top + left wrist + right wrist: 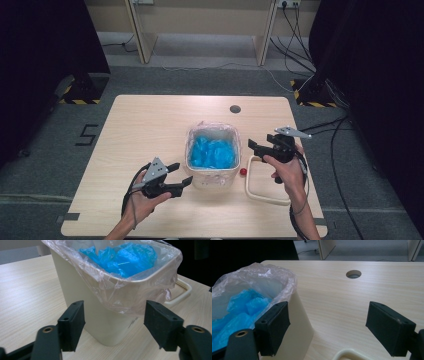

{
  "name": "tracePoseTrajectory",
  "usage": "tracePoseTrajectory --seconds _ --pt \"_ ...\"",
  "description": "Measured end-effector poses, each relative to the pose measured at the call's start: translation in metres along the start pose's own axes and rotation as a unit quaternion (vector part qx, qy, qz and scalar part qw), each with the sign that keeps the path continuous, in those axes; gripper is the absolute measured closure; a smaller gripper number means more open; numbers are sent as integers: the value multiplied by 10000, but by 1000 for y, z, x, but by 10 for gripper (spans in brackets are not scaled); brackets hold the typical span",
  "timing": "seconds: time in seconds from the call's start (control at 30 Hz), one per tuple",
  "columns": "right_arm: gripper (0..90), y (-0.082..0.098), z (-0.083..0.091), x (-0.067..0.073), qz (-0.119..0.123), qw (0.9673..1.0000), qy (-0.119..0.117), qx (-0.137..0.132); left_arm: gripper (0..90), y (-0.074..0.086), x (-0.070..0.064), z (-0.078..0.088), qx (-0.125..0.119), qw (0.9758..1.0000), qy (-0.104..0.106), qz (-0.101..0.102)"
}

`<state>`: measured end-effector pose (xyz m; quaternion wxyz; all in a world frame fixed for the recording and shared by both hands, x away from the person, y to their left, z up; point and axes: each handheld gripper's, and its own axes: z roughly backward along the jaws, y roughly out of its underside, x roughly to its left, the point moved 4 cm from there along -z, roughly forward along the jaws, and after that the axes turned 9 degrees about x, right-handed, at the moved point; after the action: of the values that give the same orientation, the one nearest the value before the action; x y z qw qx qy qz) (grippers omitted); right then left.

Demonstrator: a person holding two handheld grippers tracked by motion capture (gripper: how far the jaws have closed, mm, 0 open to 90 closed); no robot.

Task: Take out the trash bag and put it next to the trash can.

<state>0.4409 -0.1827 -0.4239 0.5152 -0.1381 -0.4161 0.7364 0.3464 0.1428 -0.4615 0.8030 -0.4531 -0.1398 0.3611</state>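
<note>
Two grippers flank your lined waste bin at frame centre. Left gripper, lower left, jaws apart w/ nothing btwn, faces the clear liner's overhang, prob. to pinch it. Right gripper, centre-right, gapes empty beside the bin rim, over the beige ring frame.

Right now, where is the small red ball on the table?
In the high view, the small red ball lies on the table, between the lined cream bin and the cream frame, just ahead of the right hand.
</note>
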Motion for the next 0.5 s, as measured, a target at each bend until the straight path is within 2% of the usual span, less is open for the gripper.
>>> tracePoseTrajectory --seconds 0.23,0.5 --pt "208 -16 -13 14 244 9996 -97 133 413 -3 1 3 20 10000 -4 10" --pt "210 -30 -31 28 503 9981 -160 324 454 -6 1 2 14 10000 68 -26"
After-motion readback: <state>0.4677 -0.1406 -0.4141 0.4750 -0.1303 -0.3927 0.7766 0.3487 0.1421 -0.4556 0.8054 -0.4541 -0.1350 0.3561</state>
